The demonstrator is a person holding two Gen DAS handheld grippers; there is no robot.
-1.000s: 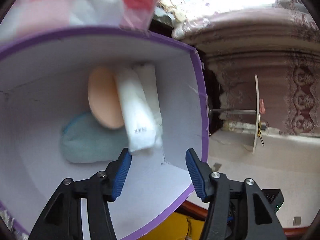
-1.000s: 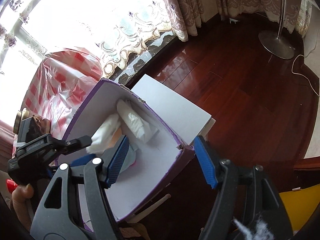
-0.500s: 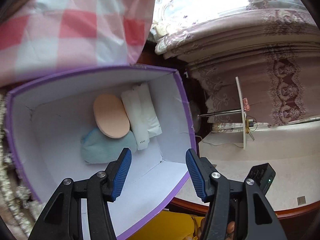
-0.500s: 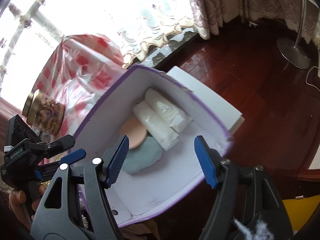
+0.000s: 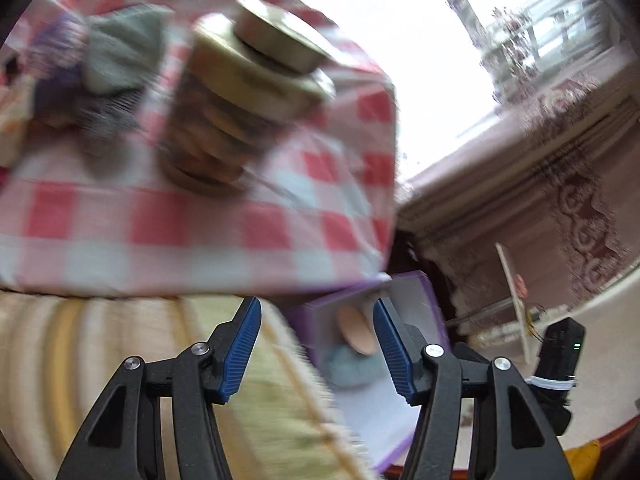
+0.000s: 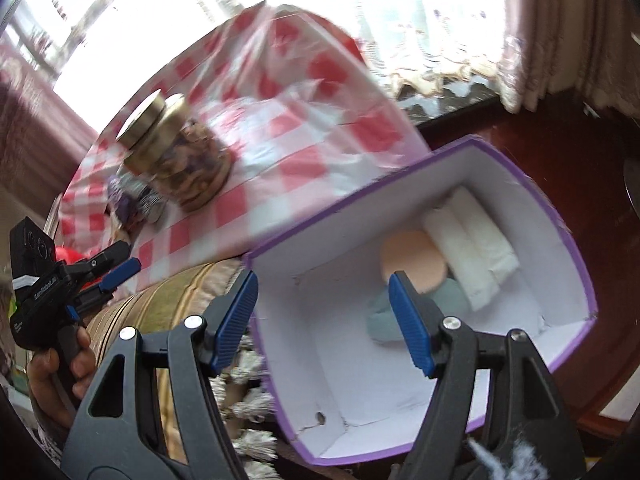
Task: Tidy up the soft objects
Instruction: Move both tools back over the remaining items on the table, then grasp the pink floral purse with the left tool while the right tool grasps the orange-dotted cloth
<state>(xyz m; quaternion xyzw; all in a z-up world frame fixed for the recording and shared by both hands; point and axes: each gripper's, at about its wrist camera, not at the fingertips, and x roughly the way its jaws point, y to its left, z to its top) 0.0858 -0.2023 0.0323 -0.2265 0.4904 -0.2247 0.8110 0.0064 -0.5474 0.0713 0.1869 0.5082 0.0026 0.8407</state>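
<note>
Step in hand, by judgement: fetching the next soft piece. The left gripper (image 5: pixel 316 346) — spread, holding nothing — should slow before closing on the soft heap.

Soft heap (image 5: pixel 100 60): grey and purple, blurred, at the bench's (image 5: pixel 160 232) far left edge beside the jar (image 5: pixel 236 92).

Right gripper (image 6: pixel 322 320): spread, empty.

Purple box (image 6: pixel 576 248): off the bench's right edge — peach pad (image 6: pixel 412 260), teal cloth (image 6: pixel 380 320), two white rolls (image 6: pixel 468 256).

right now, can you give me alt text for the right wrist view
An open purple box with a white inside holds two white rolled packs, a peach oval pad and a teal pouch. The right gripper hovers open and empty above it. Behind, a jar stands on a red checked tablecloth.
</note>
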